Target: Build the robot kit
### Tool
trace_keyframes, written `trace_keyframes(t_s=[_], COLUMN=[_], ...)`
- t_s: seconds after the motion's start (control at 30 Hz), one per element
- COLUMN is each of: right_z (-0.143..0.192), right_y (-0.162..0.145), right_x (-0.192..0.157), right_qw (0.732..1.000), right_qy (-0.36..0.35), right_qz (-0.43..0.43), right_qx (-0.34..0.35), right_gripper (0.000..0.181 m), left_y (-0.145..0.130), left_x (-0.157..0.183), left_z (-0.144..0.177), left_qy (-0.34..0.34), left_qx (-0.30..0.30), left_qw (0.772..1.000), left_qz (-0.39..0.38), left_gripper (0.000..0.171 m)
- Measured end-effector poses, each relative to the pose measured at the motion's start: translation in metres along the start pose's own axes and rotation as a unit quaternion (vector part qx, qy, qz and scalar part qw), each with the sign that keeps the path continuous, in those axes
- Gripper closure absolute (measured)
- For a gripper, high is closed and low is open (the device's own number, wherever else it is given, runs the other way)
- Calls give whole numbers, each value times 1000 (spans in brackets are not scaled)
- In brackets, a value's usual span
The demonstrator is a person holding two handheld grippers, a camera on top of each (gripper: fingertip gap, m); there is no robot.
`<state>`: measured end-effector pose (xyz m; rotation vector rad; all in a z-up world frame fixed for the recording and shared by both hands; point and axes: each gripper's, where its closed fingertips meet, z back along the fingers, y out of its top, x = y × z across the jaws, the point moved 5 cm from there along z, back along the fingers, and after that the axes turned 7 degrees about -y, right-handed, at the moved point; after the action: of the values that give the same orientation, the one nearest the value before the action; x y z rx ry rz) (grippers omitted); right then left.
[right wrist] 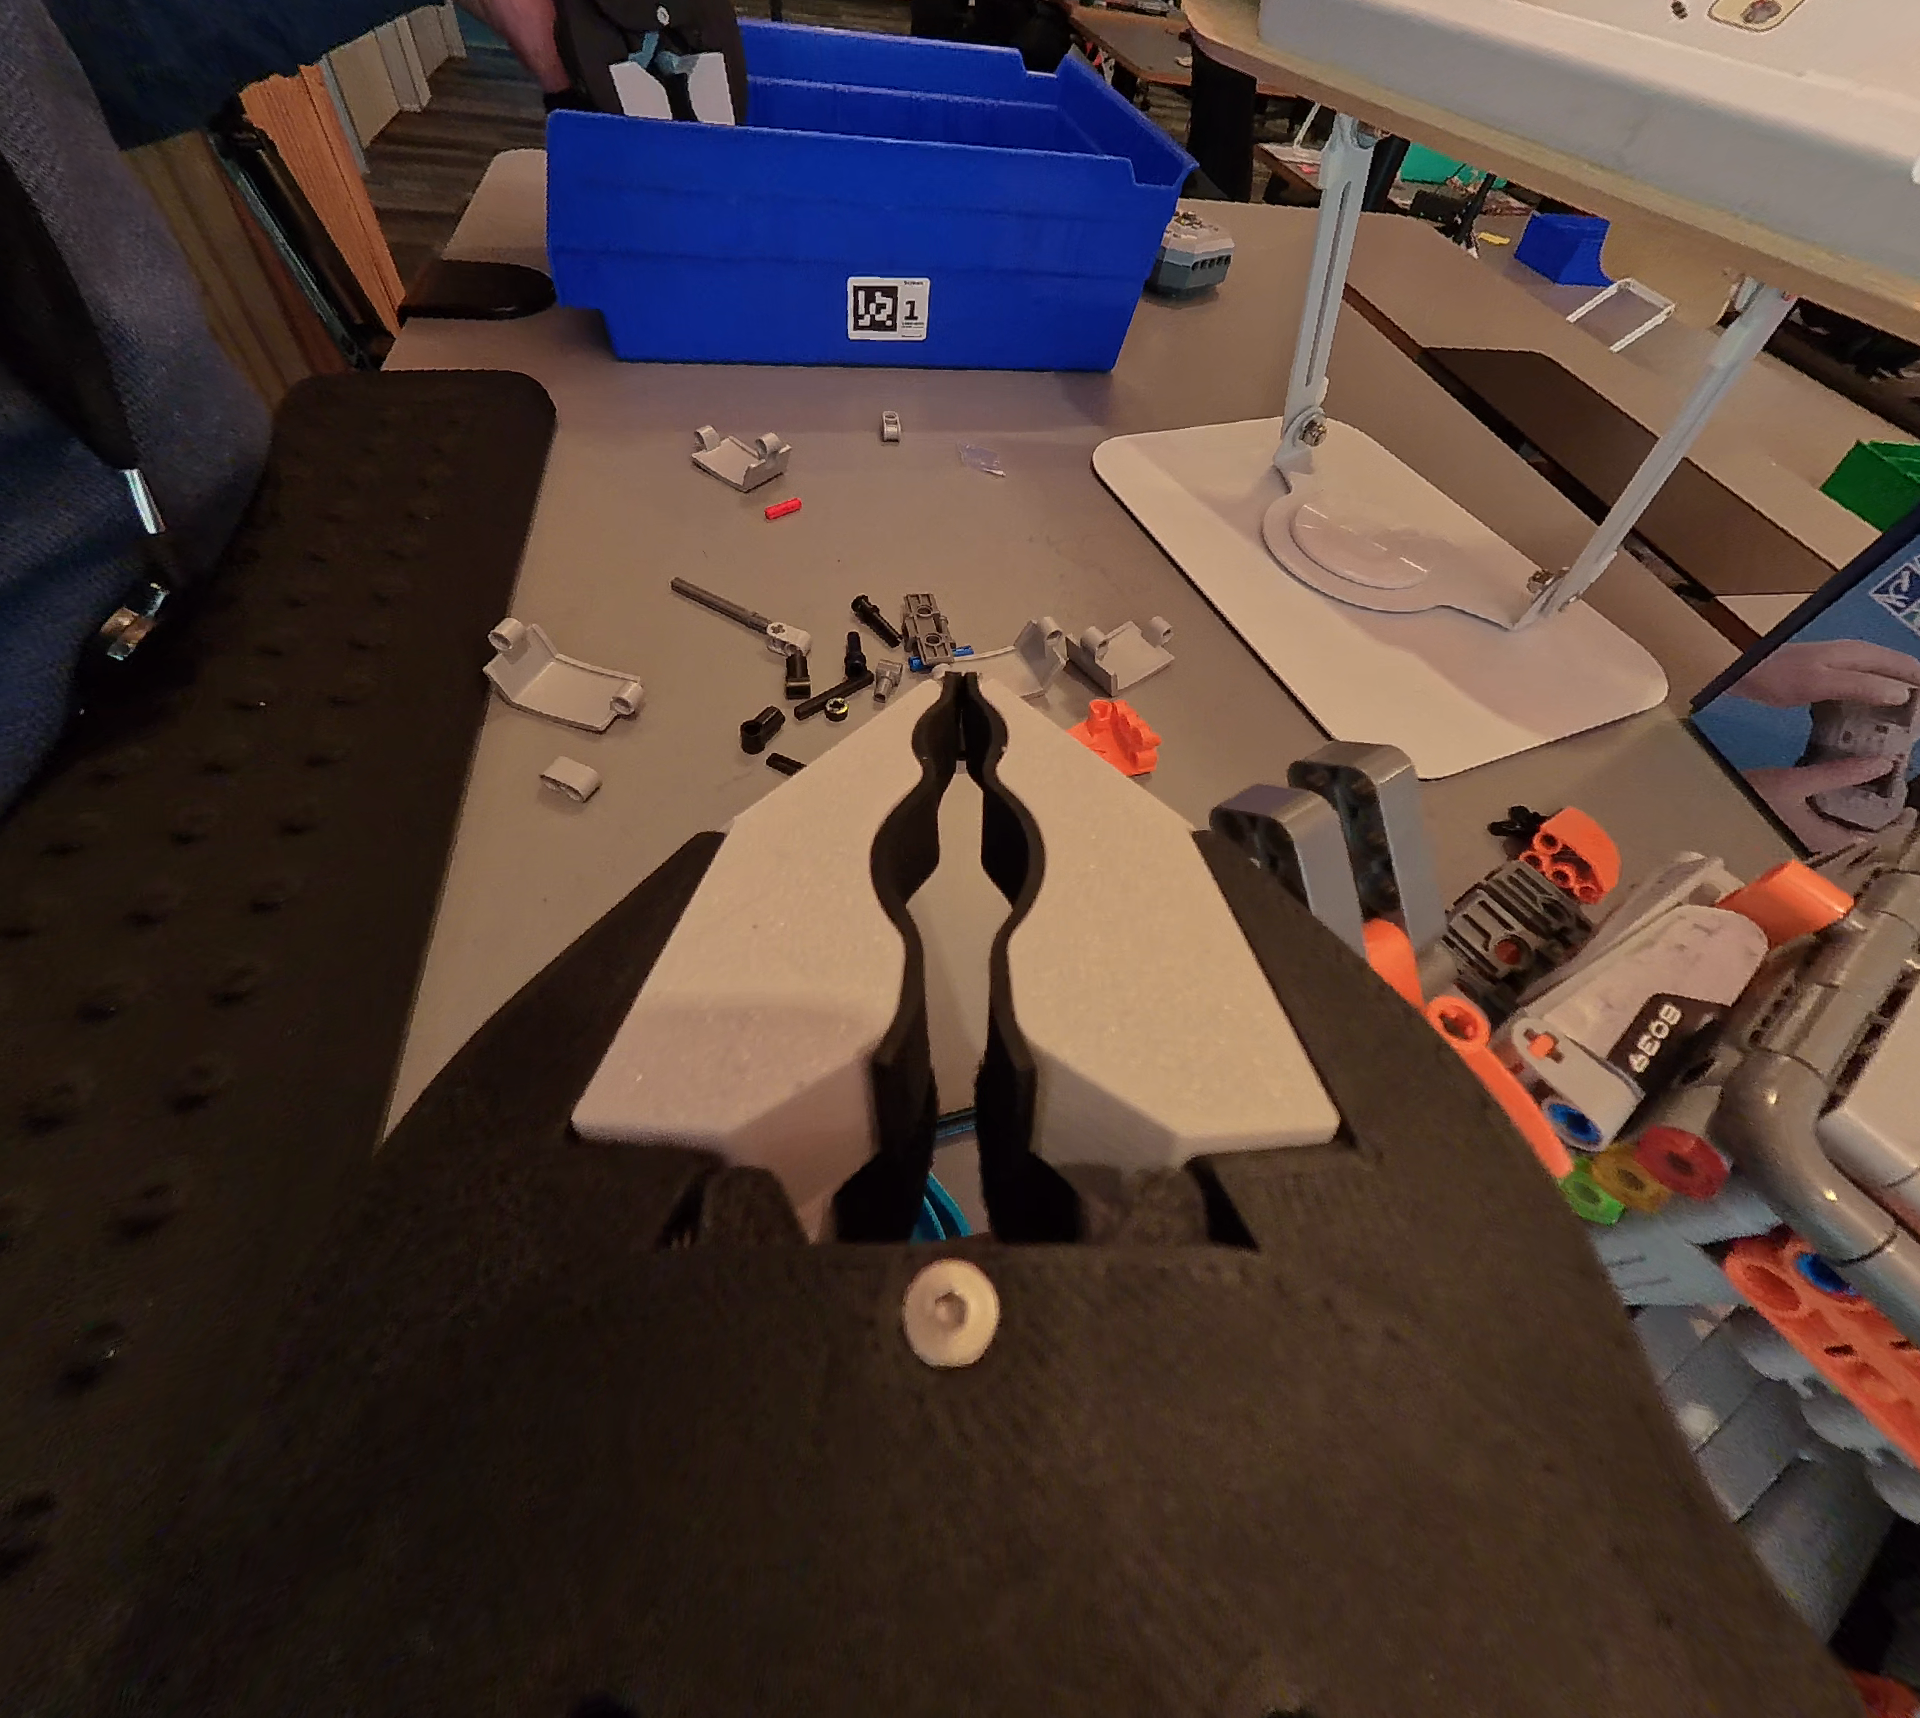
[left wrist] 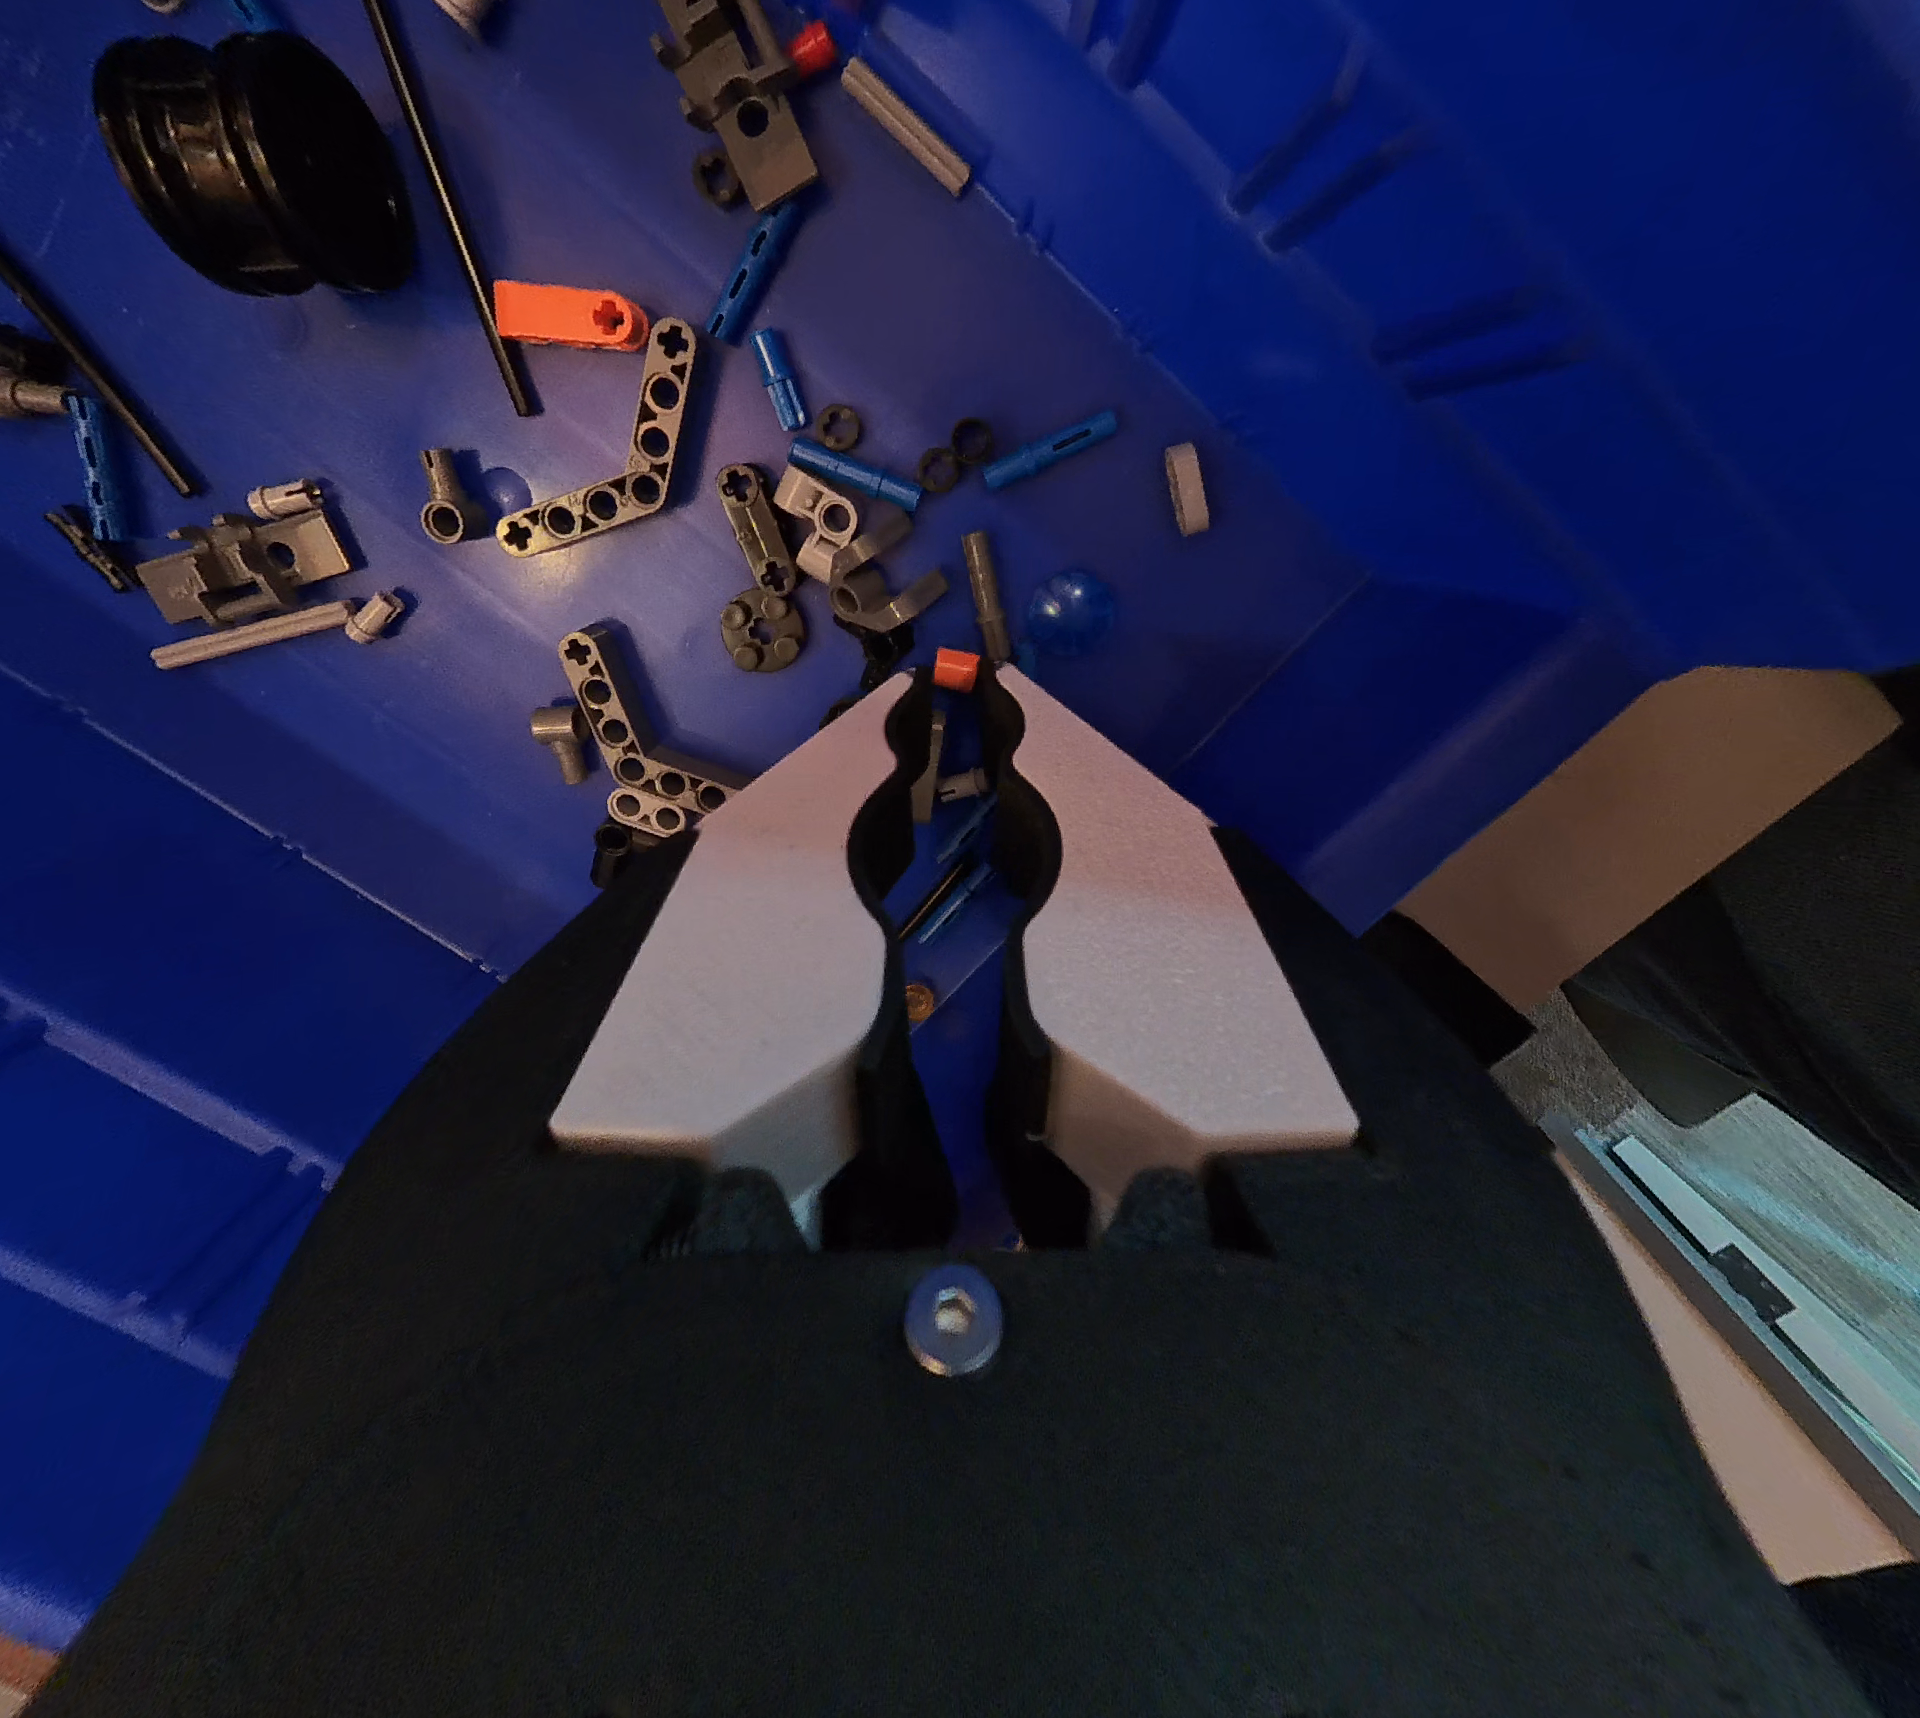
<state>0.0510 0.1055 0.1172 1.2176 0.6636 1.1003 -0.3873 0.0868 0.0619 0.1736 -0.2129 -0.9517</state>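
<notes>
Red stub (left wrist: 954, 667): inside the blue bin (left wrist: 1403, 110), low over its floor and near one side wall, right at my tips
Left tongs (left wrist: 954, 677): reached down into the bin, jaws drawn almost together, and I have the red stub nipped at the very tips; whether it is lifted clear of the bin floor I cannot tell from this angle
Around the stub: a dark grey pin (left wrist: 984, 593) and a clear blue dome (left wrist: 1070, 614) just beyond it, a grey bent beam (left wrist: 623, 733) off to one side, a black wheel (left wrist: 255, 162) well apart across the bin floor
Right tongs (right wrist: 958, 681): outside the bin, in front of it over the grey table (right wrist: 644, 889), tips pressed together with nothing between them
Under the right tongs: loose black pins (right wrist: 862, 624) by the tips, an orange piece (right wrist: 1117, 733) just beside
</notes>
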Motion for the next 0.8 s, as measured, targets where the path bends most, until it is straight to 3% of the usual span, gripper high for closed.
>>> trace_keyframes(t_s=[0.2,0.4,0.5,0.6,0.8], right_z=[-1,-1,-2,-2,-1], right_y=[-1,3,4,5,6], right_x=[0,-3,-4,-4,-4], right_qw=[1000,1000,1000,1000,1000], right_qy=[2,4,4,2,-1], right_qz=[-1,5,8,9,8], right_qx=[-2,4,4,3,4], right_gripper=[181,181,181,181,181], left_y=[1,26,57,103,192], left_x=[-1,8,26,61,125], left_z=[12,58,83,92,34], left_qy=[8,46,46,1,-67], left_qx=[33,91,139,190,194], left_qw=[999,995,988,977,964], left_qz=[7,-10,-41,-94,-169], left_gripper=[166,166,166,166,166])
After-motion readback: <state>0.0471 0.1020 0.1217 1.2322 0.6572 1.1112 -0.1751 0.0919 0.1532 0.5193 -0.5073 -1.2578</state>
